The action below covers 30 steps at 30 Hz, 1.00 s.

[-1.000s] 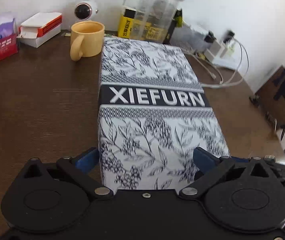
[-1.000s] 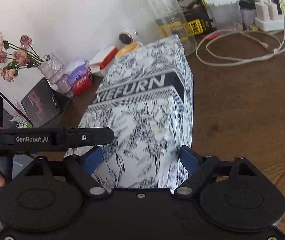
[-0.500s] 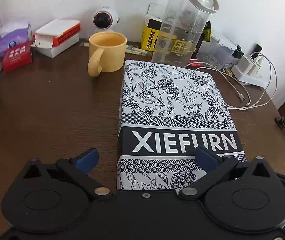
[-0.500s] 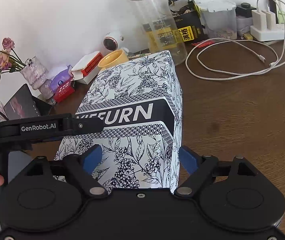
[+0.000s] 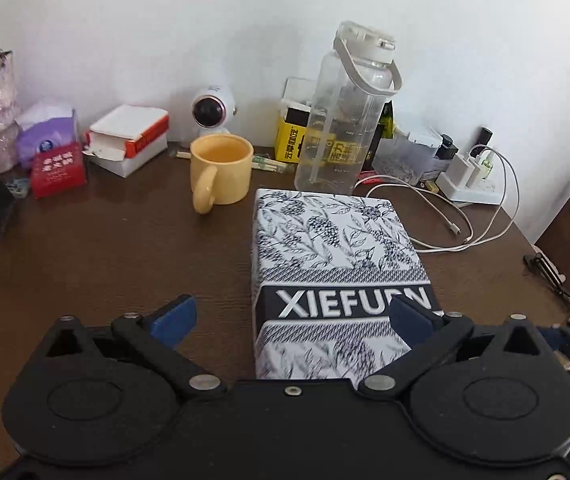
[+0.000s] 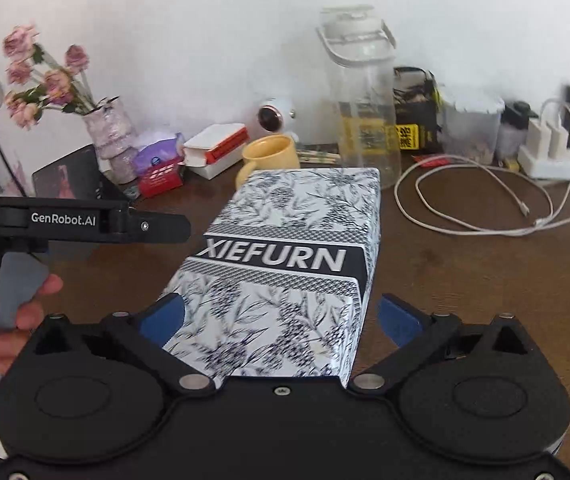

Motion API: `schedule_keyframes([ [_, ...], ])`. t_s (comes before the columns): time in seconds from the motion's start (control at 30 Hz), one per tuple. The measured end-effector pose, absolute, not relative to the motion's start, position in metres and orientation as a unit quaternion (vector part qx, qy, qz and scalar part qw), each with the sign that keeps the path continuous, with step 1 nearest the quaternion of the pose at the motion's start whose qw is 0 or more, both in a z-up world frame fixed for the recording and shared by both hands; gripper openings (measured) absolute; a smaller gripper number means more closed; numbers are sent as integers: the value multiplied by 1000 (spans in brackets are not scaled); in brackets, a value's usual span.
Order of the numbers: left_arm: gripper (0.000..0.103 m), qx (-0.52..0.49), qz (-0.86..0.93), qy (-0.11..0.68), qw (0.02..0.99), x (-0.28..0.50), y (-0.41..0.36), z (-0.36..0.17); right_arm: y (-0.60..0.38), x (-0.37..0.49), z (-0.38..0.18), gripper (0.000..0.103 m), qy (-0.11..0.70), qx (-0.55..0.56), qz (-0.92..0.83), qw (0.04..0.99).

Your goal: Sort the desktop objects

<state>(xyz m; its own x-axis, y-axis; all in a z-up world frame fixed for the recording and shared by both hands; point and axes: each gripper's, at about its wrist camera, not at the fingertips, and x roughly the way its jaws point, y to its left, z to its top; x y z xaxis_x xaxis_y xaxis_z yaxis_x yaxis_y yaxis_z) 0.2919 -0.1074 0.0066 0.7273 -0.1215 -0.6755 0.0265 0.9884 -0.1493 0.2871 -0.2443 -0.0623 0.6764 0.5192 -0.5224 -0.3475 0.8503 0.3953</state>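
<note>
Right wrist view: both grippers' jaws spread wide, the stiff, probably light patterned box wants gripping across its long sides.

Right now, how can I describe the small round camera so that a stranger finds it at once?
Look along the white wall at the back of the brown desk. Behind the yellow mug, between the red and white box and the tall clear bottle, stands the small camera. It alone is a white ball with one dark round lens.
</note>
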Motion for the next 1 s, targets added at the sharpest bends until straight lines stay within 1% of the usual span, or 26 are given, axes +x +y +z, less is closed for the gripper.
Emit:
schedule_keyframes([
  [0.1, 103, -50, -29, 360, 931, 267, -102, 12, -242, 272, -52, 103, 328, 111, 248, 905],
  [0.23, 103, -28, -1, 365, 931, 234, -96, 12, -236, 256, -52, 103, 356, 103, 261, 891],
  [0.53, 103, -48, 55, 399, 914, 169, -72, 3, -225, 212, -70, 103, 414, 94, 283, 860],
  [0.63, 103, -39, 60, 403, 912, 149, -67, 2, -221, 199, -67, 103, 411, 86, 267, 868],
  [1.0, 103, 26, 23, 385, 922, 88, -36, 21, -179, 125, -56, 103, 421, 141, 200, 874],
])
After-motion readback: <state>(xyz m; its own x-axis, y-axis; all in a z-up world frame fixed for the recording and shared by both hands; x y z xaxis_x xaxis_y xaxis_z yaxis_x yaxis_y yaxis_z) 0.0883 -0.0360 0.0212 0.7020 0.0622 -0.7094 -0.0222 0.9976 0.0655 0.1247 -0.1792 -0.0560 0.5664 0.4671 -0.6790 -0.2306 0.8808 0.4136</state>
